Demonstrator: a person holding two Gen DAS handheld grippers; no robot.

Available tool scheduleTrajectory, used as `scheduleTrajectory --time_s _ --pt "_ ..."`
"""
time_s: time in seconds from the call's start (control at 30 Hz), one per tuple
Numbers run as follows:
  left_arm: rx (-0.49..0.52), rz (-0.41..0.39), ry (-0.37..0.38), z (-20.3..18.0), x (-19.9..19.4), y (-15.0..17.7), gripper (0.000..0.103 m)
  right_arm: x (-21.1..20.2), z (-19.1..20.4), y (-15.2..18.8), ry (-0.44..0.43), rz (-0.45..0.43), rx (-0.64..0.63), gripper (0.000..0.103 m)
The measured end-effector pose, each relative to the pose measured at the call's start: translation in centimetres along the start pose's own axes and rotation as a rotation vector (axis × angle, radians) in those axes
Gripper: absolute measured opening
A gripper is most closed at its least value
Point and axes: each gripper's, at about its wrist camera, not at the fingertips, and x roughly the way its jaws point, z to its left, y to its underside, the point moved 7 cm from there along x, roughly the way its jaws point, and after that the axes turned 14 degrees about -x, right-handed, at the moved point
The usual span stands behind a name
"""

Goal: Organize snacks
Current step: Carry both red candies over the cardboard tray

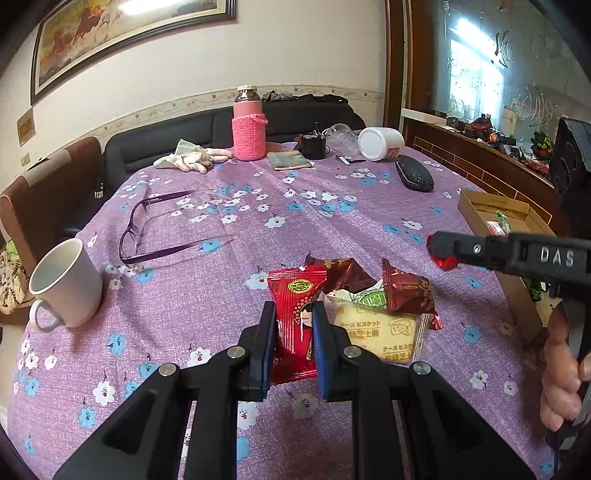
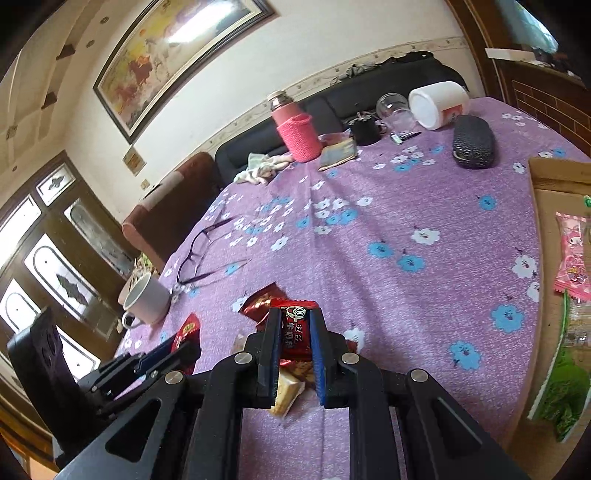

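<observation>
Your left gripper point(image 1: 294, 314) pinched the red snack packet point(image 1: 295, 317), just above the counter point(image 1: 332, 221) beside the snack pile point(image 1: 384, 306). Your right gripper point(image 2: 293, 321) clamped a small red candy point(image 2: 295, 328), near the cardboard box point(image 2: 554, 184) at the counter's right edge.

A cream wall point(image 1: 295, 48) carries a framed horse painting point(image 1: 122, 33) at far left. Below it stands a dark sofa point(image 1: 177, 147), with a brown chair point(image 1: 44, 192) to its left. Frosted glass point(image 1: 491, 62) in brown wood fills the far right.
</observation>
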Motion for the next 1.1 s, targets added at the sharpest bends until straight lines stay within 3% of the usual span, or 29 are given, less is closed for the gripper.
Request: scheduleTrajectory --time_s 0.2,0.43,0.6,0.77,0.93,1.1 --pt "0.003 0.004 -0.004 -0.2 0.0 0.0 0.018 -2.6 -3.9 -1.7 0.058 -0.078 0.100 0.016" --pt "0.011 0.061 0.048 -2.7 -0.7 -0.8 0.018 -7.3 -12.0 -2.3 0.178 -0.155 0.329 0.016" --pt "0.034 0.089 0.148 -7.8 -0.9 -2.3 0.018 -9.9 -16.0 -1.7 0.196 -0.185 0.466 0.016" --pt "0.051 0.172 0.290 -15.5 0.5 -1.9 0.018 -13.0 -19.1 -1.3 0.271 -0.227 0.536 0.016" --pt "0.085 0.274 0.416 -22.6 1.6 1.1 0.018 -14.6 -22.5 0.1 0.374 -0.196 0.602 0.016" --pt "0.172 0.324 0.461 -26.3 2.2 4.5 0.018 -14.4 -23.9 1.5 0.425 -0.121 0.636 0.016"
